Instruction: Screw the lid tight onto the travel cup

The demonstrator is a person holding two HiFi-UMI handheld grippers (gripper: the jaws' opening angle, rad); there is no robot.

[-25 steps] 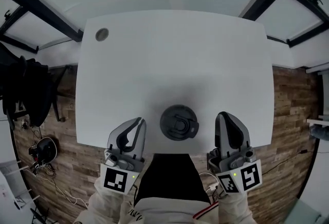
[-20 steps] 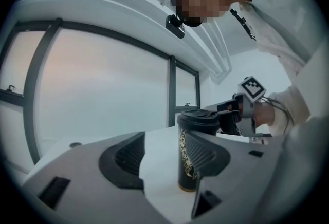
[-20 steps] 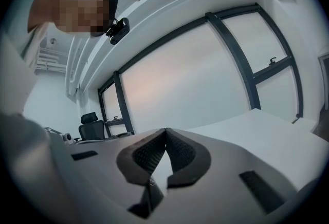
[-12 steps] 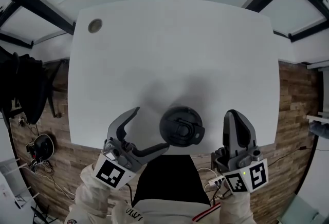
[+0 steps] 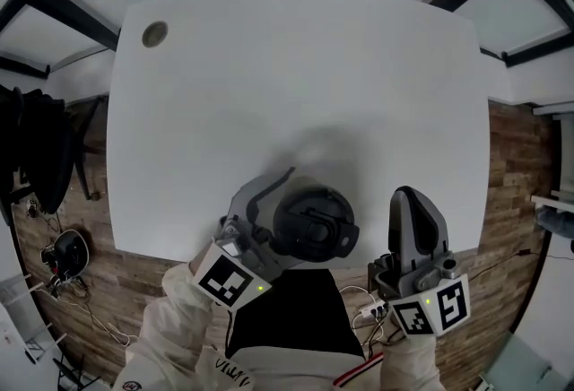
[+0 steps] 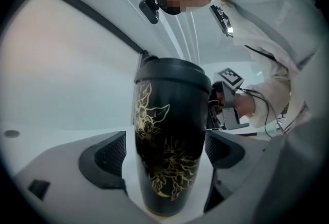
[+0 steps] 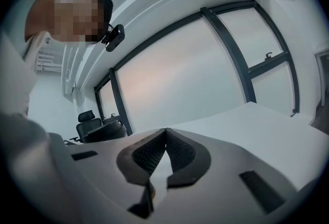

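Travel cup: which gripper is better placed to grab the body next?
Left. The left gripper has its jaws opening with the travel cup between them, not pressed. The right gripper is shut, empty, off beside the cup.

The person is wearing a cream-white jacket [image 5: 278,362], its puffy left sleeve [image 5: 170,340] and right sleeve [image 5: 408,367] wrinkling toward the cuffs. Beyond the jacket's hem a black garment [image 5: 291,313] is showing. A red stripe [image 5: 359,369] is running along that hem, and dark lettering [image 5: 235,371], too small to read, is sitting nearby. Thin white and black cables [image 5: 369,313] are trailing beside the right cuff. A small black camera [image 7: 114,37] is riding on the head.
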